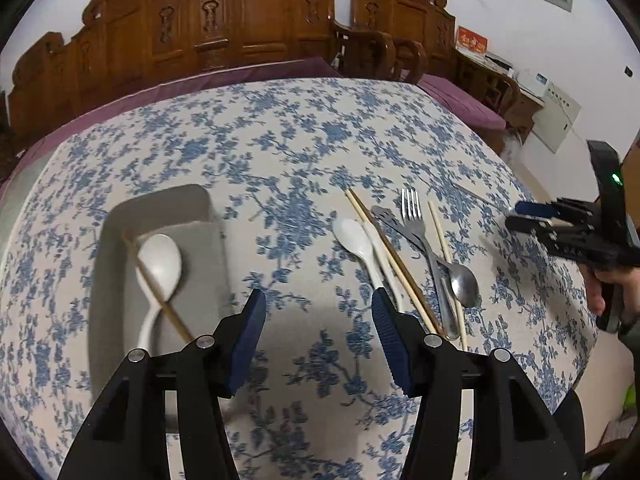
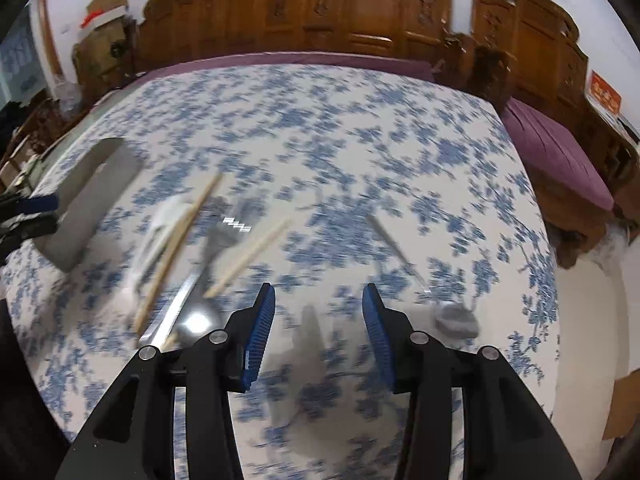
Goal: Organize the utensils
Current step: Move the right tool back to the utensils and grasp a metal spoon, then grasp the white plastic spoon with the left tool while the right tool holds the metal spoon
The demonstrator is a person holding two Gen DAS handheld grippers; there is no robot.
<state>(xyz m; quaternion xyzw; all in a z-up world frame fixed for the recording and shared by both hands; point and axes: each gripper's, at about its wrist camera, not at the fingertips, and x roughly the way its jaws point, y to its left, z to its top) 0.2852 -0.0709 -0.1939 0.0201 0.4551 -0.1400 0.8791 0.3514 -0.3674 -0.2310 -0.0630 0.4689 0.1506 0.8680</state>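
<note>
Both grippers, left gripper (image 1: 319,304) and right gripper (image 2: 319,300), hang open and empty over the tablecloth (image 1: 280,128), tray (image 1: 120,216) to the left, so best single out the white spoon (image 1: 356,240) at the pile's edge, clear of the chopsticks (image 1: 394,260).

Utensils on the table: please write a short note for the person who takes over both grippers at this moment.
Left gripper: open, empty, above the cloth between tray and pile.
Right gripper: open, empty, over bare cloth.
Done: grey tray holds a white spoon with one chopstick across it.
Left: a crossed pile on the tablecloth: second white spoon, chopsticks, fork, metal spoon. One more metal spoon lies apart, near the right gripper.
</note>
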